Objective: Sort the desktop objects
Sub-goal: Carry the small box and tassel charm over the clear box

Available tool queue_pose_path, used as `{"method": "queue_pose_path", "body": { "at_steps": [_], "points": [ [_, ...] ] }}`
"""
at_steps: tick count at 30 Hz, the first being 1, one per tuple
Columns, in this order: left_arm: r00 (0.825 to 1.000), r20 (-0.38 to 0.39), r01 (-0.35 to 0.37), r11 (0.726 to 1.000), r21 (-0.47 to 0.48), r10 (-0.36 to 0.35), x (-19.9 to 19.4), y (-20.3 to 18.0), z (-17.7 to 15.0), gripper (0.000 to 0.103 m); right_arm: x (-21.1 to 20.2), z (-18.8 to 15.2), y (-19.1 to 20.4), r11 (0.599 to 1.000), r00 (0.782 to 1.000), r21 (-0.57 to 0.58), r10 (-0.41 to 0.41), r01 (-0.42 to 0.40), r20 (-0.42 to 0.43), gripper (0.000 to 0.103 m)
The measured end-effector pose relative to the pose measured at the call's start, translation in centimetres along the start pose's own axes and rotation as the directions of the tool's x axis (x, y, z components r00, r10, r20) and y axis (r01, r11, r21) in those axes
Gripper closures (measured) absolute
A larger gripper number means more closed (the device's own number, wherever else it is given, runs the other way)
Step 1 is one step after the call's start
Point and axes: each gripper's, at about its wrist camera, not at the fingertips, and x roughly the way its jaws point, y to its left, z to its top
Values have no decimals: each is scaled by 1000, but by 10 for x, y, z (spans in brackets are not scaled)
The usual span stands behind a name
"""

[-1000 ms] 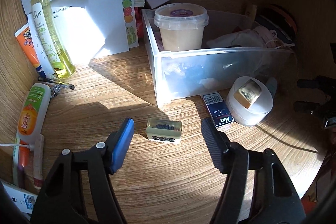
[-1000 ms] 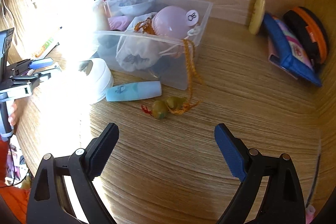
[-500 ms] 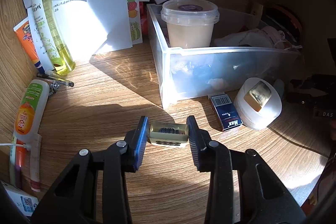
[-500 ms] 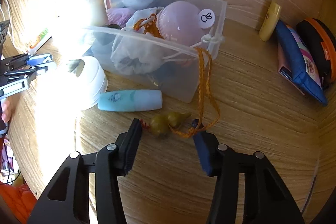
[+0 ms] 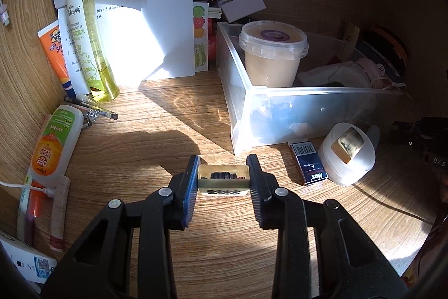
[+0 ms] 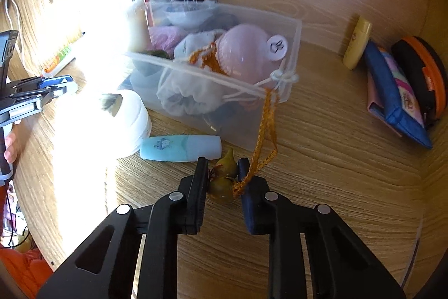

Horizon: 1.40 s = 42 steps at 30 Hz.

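Note:
My left gripper [image 5: 223, 179] is shut on a small yellowish clear box [image 5: 223, 180] with dark pieces inside, just in front of the clear plastic bin [image 5: 322, 100]. My right gripper [image 6: 223, 177] is shut on a small olive-green gourd charm [image 6: 224, 181] whose orange cord [image 6: 264, 128] runs up over the rim of the same bin [image 6: 291, 55]. The bin holds a lidded cream tub [image 5: 273, 55], a pink round case [image 6: 246, 52] and a white drawstring pouch [image 6: 184, 91].
A blue Max box [image 5: 309, 163] and white round jar [image 5: 348, 153] lie by the bin. A light-blue tube [image 6: 180, 148] lies near the gourd. Yellow spray bottle [image 5: 89, 32], papers, pens and tubes stand left; pouches [image 6: 397, 86] right.
Both grippers moved forward and closed: the left from open around the small box to gripping it, the right from open to gripping the gourd charm.

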Motion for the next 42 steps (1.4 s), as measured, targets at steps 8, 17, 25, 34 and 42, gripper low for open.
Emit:
{"method": "queue_pose_path", "body": {
  "at_steps": [8,17,25,34,42],
  "points": [
    [997,77,32,999,10,-32,-27,-10,17,70,-40,3,-5,999,995,28,22,-25,95,83],
    [989,131,72,997,15,-73,-37,-18,37,70,-58,12,-8,999,985,38,22,-29,169,83],
    [985,147,94,996,-6,-92,-27,-17,50,70,-47,33,-16,996,979,69,49,-63,197,83],
    [982,149,116,993,2,-115,-11,-22,68,70,-39,58,-13,996,975,54,62,-75,212,83],
    [983,140,114,993,18,-115,1,-28,70,70,-19,68,-4,997,981,35,56,-63,184,83]
  ]
}}
